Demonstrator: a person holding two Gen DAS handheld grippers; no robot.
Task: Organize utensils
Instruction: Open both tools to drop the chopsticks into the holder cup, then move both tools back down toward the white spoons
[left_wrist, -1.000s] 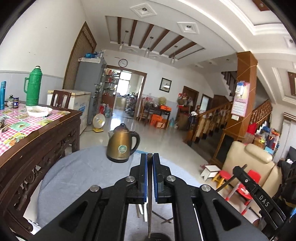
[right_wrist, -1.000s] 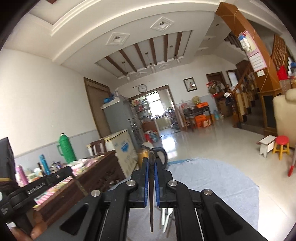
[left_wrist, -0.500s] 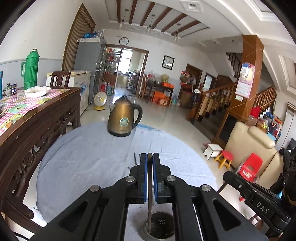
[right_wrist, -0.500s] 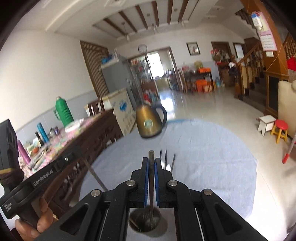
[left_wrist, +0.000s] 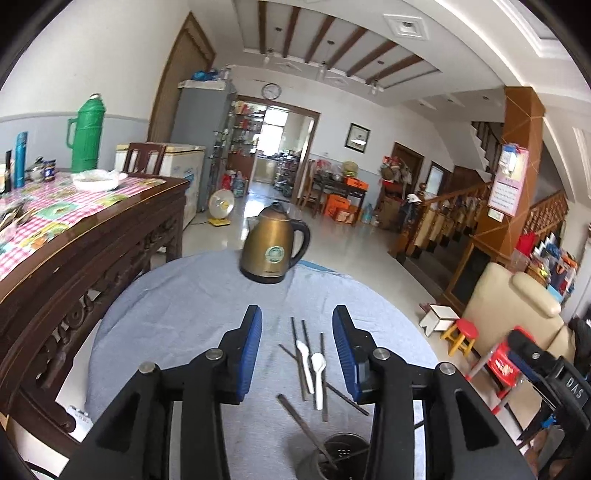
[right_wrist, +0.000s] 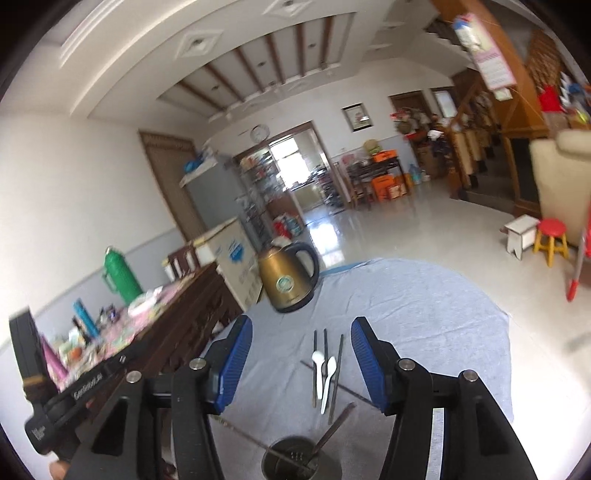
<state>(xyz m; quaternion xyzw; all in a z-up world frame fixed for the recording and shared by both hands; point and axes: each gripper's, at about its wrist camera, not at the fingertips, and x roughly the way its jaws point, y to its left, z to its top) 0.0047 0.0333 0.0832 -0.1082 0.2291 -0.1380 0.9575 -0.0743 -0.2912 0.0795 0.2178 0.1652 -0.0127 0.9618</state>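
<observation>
Left claw (left_wrist: 297, 354), right claw (right_wrist: 301, 363): jaws parted, just opened, nothing between pads. Directly below both: metal holder (left_wrist: 334, 459), two chopsticks leaning inside. Just ahead: white spoons (left_wrist: 312, 363) and dark chopsticks (left_wrist: 295, 343) flat on grey-clothed counter (left_wrist: 177, 306). Farther ahead: bronze kettle (left_wrist: 273, 254).
</observation>
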